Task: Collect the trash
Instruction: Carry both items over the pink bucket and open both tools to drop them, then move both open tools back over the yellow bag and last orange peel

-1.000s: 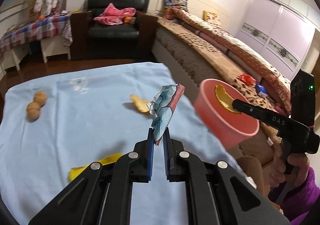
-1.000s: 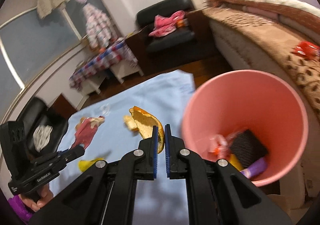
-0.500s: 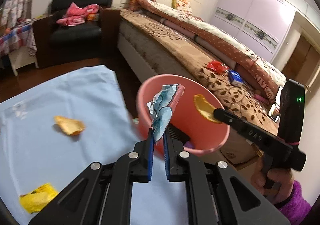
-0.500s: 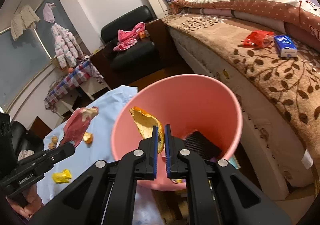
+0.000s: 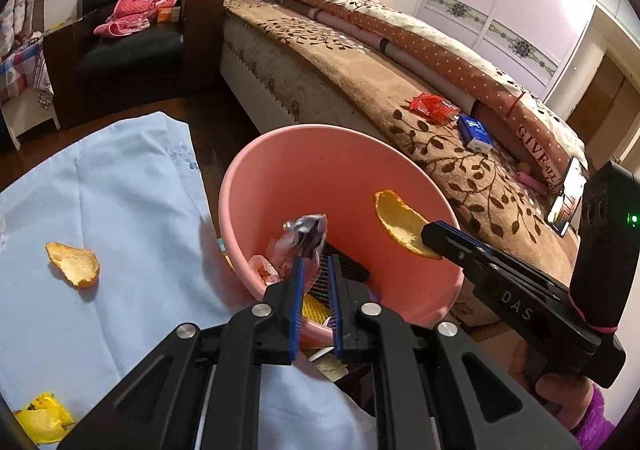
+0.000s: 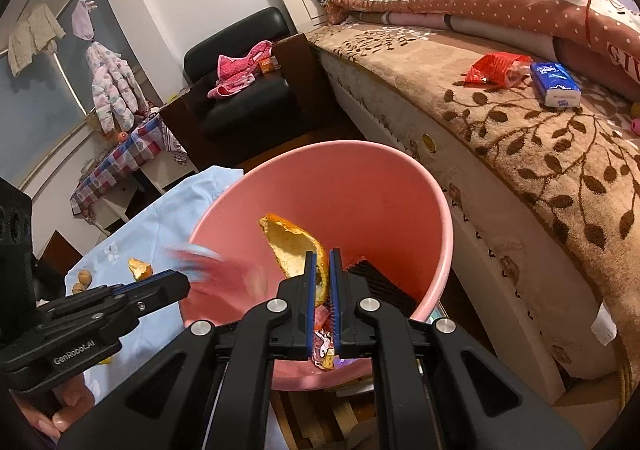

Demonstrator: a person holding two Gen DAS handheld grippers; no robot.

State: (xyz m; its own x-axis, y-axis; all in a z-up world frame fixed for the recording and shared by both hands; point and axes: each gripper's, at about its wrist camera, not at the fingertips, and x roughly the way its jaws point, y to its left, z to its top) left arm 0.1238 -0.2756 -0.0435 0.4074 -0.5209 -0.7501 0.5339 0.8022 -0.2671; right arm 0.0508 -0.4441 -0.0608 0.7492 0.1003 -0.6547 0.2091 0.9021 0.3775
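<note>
Over the pink bin point(image 5: 400, 186) the wrapper point(image 6: 224, 270) is a blur off the left gripper point(image 5: 316, 274), jaws narrowly parted, while the right gripper point(image 6: 323, 274), marked DAS, pinches peel point(image 6: 294, 246)

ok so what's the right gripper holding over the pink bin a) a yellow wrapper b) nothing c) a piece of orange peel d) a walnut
c: the right gripper is shut on a curved orange peel, held above the open mouth of the pink bin.

Crumpled wrapper point(image 5: 303, 238), peel point(image 5: 402, 224) over pink bin point(image 5: 256, 170)
</note>
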